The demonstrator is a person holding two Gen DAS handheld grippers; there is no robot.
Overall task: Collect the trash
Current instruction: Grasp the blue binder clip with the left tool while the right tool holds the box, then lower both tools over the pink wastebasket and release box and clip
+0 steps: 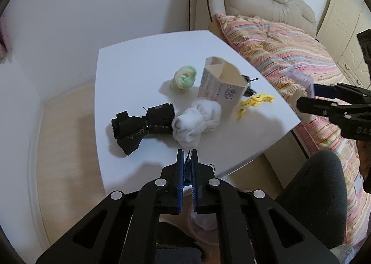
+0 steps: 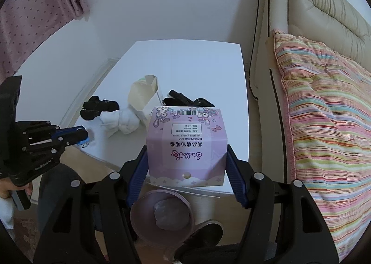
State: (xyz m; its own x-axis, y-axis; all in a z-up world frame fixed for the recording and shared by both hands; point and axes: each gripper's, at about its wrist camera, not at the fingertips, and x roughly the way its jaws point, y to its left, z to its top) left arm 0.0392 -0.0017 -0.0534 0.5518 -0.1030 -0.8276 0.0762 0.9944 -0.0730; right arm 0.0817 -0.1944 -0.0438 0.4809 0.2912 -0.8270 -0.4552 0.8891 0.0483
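White table (image 1: 120,74) carries black cloth bundle (image 1: 141,125), white sock (image 1: 197,120), paper carton (image 1: 222,87), green-cream roll (image 1: 184,77), yellow scraps (image 1: 255,101).

The far half of the white table (image 2: 185,60) lies bare. Nearer, black socks (image 1: 141,125), white socks (image 1: 197,120) and an open carton (image 1: 220,85) crowd the middle.

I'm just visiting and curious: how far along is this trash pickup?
Partway, it seems. A pink bin below the table edge already holds a white wad. The right hand-held gripper grips a purple carton above it; the left hand-held gripper pinches a small clip. The open paper box and yellow scraps remain on the table.
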